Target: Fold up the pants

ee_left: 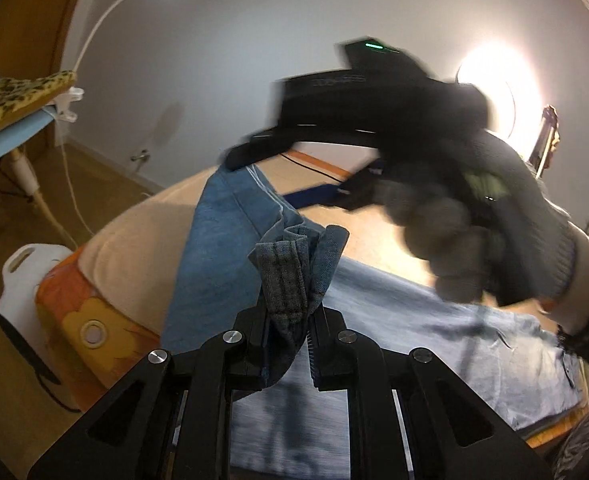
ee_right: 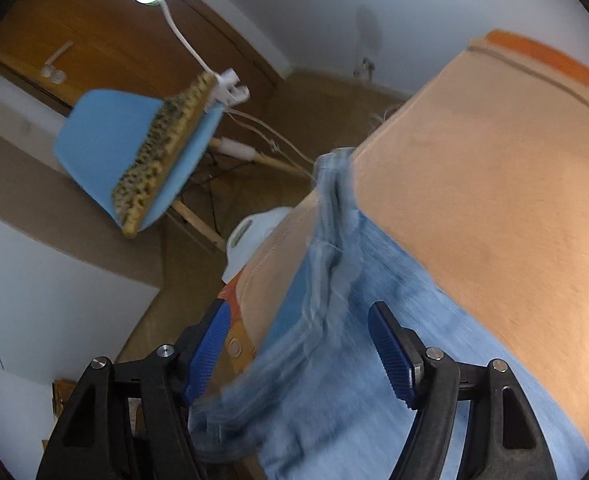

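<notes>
We see right gripper (ee_right: pixel 300 354) jaws spread wide | blurred blue jeans (ee_right: pixel 334 320) between our pads, draped over peach surface (ee_right: pixel 494 208) | blue chair (ee_right: pixel 106 148) beyond

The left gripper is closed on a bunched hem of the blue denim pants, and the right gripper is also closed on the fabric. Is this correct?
Not entirely. The left gripper is indeed closed on a bunched hem of the blue denim pants. But the right wrist view shows the right gripper open, its blue ribbed pads spread apart with denim between them, unclamped.
</notes>
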Action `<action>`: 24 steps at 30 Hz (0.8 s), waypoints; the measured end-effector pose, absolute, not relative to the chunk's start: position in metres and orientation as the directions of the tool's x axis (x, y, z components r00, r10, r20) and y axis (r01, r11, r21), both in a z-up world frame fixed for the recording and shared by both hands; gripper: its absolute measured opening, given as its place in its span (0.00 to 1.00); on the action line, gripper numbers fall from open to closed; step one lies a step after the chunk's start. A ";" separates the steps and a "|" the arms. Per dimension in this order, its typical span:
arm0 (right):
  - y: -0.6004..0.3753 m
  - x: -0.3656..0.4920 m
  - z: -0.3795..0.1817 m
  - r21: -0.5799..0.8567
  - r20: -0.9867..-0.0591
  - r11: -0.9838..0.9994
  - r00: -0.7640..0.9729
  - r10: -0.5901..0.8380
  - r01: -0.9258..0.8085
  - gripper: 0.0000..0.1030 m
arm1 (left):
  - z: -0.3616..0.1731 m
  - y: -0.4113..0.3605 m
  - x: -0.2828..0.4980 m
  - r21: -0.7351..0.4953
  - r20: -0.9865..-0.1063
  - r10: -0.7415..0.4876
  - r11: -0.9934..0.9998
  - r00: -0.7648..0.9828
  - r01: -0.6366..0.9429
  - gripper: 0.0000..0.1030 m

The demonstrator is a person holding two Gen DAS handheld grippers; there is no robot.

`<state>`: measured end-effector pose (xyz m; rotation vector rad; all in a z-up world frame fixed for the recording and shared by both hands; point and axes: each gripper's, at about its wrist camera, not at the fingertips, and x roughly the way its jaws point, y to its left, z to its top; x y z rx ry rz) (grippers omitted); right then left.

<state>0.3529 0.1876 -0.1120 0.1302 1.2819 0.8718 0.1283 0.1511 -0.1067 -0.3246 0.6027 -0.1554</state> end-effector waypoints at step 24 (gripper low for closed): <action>0.118 0.349 -0.071 0.382 -0.803 0.796 0.259 0.537 -0.470 0.02 | -0.062 0.099 0.119 -0.374 -0.433 -0.406 0.893 0.805 0.250 0.06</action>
